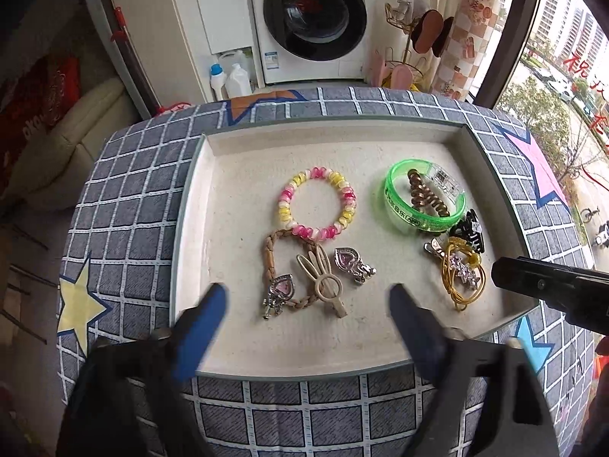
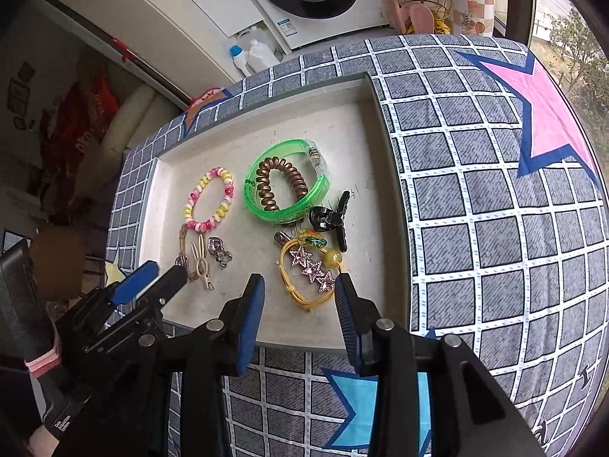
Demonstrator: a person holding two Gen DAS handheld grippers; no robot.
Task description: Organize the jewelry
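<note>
While both grippers hover released, the right gripper [image 2: 298,289] frames the star clip [image 2: 314,268] on the yellow cord bracelet [image 2: 300,293] in the tray [image 1: 304,141]: light, limp; pinch the rigid clip.

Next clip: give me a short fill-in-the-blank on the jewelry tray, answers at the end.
1. The brown spiral hair tie lies inside the ____ bangle.
2. The beige hair clip is shaped like a ____.
3. Both the left gripper and the right gripper have their jaws ____.

Answers: green; rabbit; open
</note>
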